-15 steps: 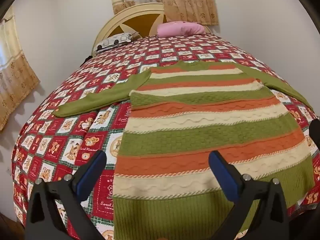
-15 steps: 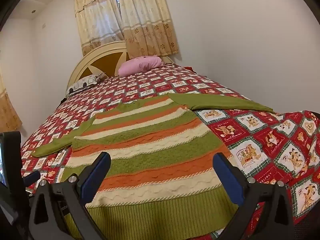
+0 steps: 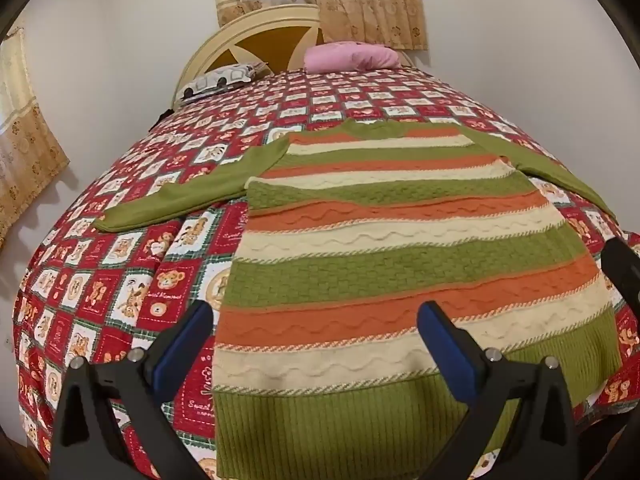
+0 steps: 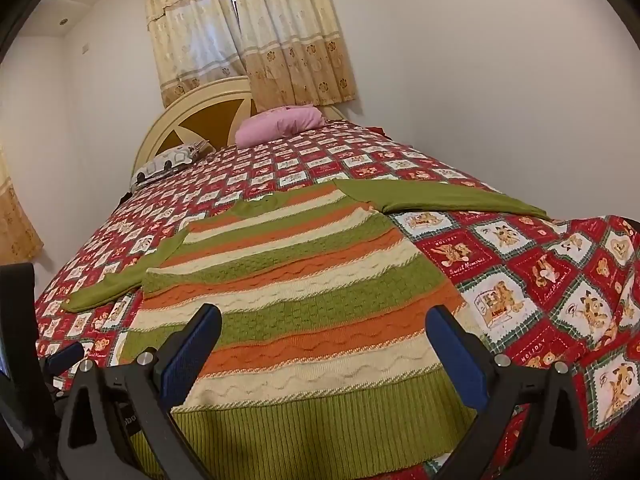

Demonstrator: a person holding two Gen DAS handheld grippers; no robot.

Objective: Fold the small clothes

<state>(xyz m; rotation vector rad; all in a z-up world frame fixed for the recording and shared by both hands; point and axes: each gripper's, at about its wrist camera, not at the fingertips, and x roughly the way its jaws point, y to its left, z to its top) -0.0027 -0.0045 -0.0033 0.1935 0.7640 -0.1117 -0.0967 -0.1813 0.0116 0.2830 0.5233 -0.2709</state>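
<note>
On the bed: we log one striped knit sweater (image 3: 384, 264), spread flat and face up on the teddy-bear quilt (image 3: 120, 280), unfolded.
Long axis: hem toward us at the foot, collar toward the headboard (image 3: 256, 36); both green sleeves lie spread out sideways.
Left hand-held gripper (image 3: 316, 340): wide open, holding nothing, above the hem's left corner; one finger over quilt, the other over knit.
Right hand-held gripper (image 4: 324, 340): wide open, holding nothing, over the hem toward its right side.
Nearer arm: we judge each equally close to its own hem corner; left sleeve (image 3: 172, 196) lies forward-left, right sleeve (image 4: 448, 198) forward-right.
Containers: none in view.
Other items: pink pillow (image 4: 280, 124), patterned pillow (image 4: 168, 162) at the headboard.
</note>
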